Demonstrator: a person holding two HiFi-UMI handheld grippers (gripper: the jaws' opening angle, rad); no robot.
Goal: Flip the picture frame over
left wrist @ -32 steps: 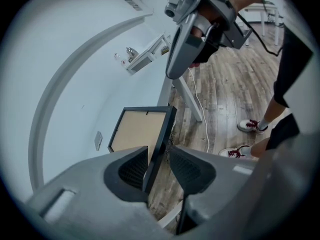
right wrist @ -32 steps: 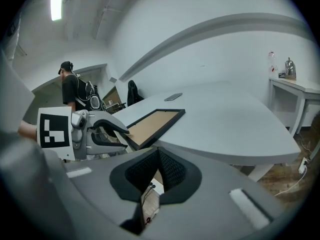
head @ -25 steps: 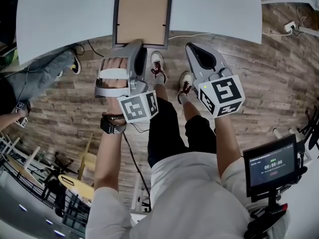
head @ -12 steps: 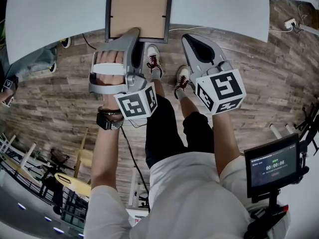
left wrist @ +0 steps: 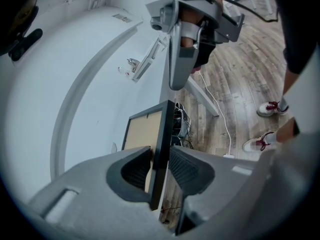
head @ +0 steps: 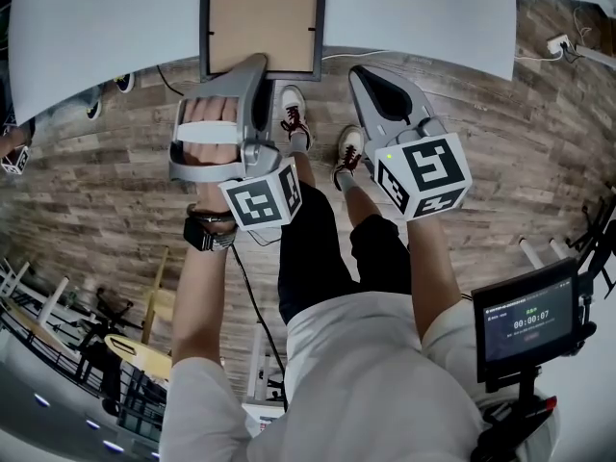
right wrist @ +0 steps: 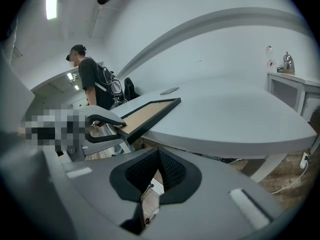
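The picture frame (head: 262,17) lies back up on the white table (head: 414,17), brown backing showing, and its near end juts over the table's edge. My left gripper (head: 252,65) is at the frame's near left corner. In the left gripper view the black frame edge (left wrist: 161,129) stands between the jaws of the left gripper (left wrist: 161,154). They are closing, and a thin gap still shows at the pads. My right gripper (head: 358,73) hangs just off the table's edge, right of the frame. The pads of the right gripper (right wrist: 159,154) meet with nothing in them.
The person's shoes (head: 303,123) stand on the wood floor below the frame. A screen on a stand (head: 527,320) is at the lower right. Another person (right wrist: 92,81) stands beyond the table's far left end. A white cable (left wrist: 220,119) trails across the floor.
Both grippers have moved toward the table's edge. The left gripper's tip now overlaps the frame's near left corner. Little differs over the last half second.
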